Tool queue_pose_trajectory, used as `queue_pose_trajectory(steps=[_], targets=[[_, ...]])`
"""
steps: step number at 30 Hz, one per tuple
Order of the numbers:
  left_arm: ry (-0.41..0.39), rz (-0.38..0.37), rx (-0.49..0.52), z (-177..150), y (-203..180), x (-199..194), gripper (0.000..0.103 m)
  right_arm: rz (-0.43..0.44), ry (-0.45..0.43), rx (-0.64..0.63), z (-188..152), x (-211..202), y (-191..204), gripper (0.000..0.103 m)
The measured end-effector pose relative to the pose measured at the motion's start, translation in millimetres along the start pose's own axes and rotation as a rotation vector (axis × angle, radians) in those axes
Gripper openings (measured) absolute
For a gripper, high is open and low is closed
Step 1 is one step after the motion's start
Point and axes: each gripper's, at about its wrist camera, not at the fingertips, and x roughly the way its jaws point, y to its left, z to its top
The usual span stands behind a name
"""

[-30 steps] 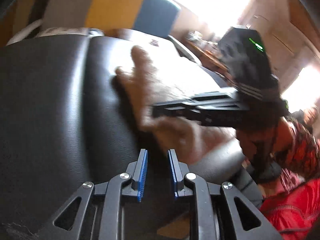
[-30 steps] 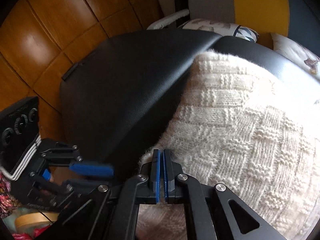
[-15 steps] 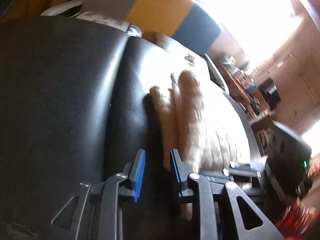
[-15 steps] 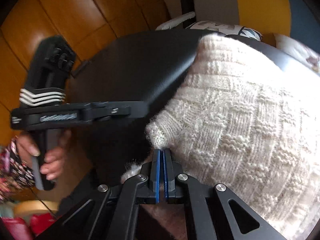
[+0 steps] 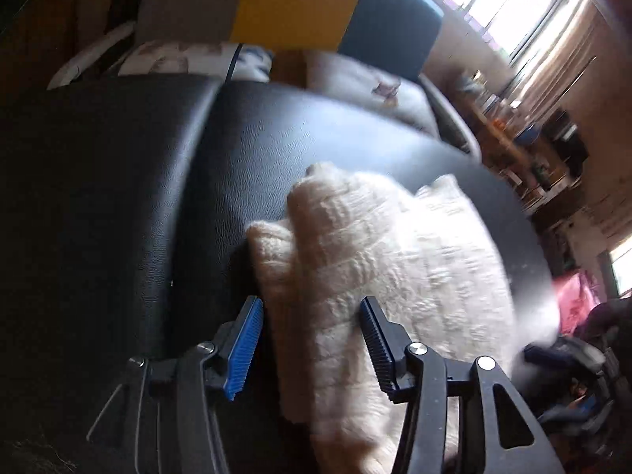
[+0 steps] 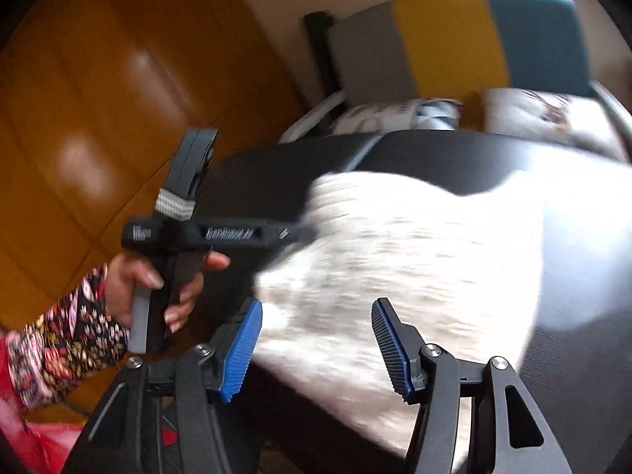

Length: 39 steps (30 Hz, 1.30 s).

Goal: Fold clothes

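Observation:
A cream knitted sweater point(image 5: 395, 260) lies bunched in folds on a black leather seat point(image 5: 118, 197). My left gripper point(image 5: 310, 345) is open, and a thick fold of the sweater lies between its blue pads without being pinched. My right gripper point(image 6: 316, 351) is also open, hovering just above the near edge of the sweater point(image 6: 414, 256). In the right wrist view the left gripper point(image 6: 304, 233) is held by a hand point(image 6: 158, 280) in a floral sleeve, its tip at the sweater's left edge. The right gripper point(image 5: 565, 355) is a dark blur at the lower right.
A grey, yellow and blue striped cushion point(image 6: 454, 39) and patterned pillows point(image 5: 197, 59) stand behind the seat. A wooden panel wall point(image 6: 98, 98) is at the left. A cluttered shelf point(image 5: 533, 150) and bright windows are at the right, with red cloth point(image 6: 39, 446) below.
My right gripper has opened and let go of the sweater's edge. My left gripper has opened wider and moved onto the sweater. The sweater has dropped onto the seat.

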Motion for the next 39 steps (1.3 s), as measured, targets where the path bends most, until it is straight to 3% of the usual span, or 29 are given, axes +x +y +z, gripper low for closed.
queue_pose_trajectory(steps=[5,8,10,13,15,17,19,22,26,27,30,35,39], targets=[[0.017,-0.026,-0.043,-0.4,5.0,10.6,0.053,-0.04,-0.043,0.124,-7.0,-36.6,-20.3,0.06],[-0.02,-0.15,-0.11,3.2,9.1,-3.5,0.053,-0.053,-0.06,0.172,-8.5,-54.7,-30.1,0.06],[-0.039,-0.223,-0.145,6.4,10.6,-11.0,0.053,-0.145,-0.124,0.267,-12.8,-63.3,-44.4,0.06],[0.037,-0.171,-0.108,11.0,6.7,7.4,0.053,-0.17,-0.131,0.283,-15.1,-63.5,-55.9,0.06],[0.093,-0.181,-0.098,8.7,8.0,20.9,0.053,-0.195,-0.123,0.286,-16.0,-58.0,-60.8,0.06],[0.09,-0.192,-0.06,2.0,7.4,23.6,0.053,-0.205,-0.109,0.299,-17.7,-50.2,-72.5,0.06],[0.057,-0.155,-0.001,-1.6,4.0,20.8,0.055,-0.209,-0.095,0.315,-19.5,-46.1,-80.7,0.06],[0.038,-0.103,0.013,-4.6,6.6,20.0,0.057,-0.197,-0.069,0.343,-20.9,-40.0,-91.6,0.06],[0.009,-0.032,0.024,-10.5,13.1,17.0,0.076,-0.159,-0.034,0.382,-20.0,-31.6,-106.1,0.069],[0.012,-0.031,0.012,-11.5,16.3,18.2,0.084,-0.153,-0.017,0.384,-19.6,-29.3,-108.7,0.071],[0.032,-0.039,-0.023,-13.8,28.2,24.4,0.094,-0.135,0.035,0.391,-18.0,-21.7,-118.1,0.075],[0.065,-0.068,-0.003,-8.4,34.0,26.4,0.094,0.008,0.066,0.474,-15.6,-10.7,-147.3,0.075],[0.067,-0.092,0.024,-5.0,32.6,28.6,0.091,0.06,0.1,0.506,-12.6,-0.2,-165.0,0.08]])
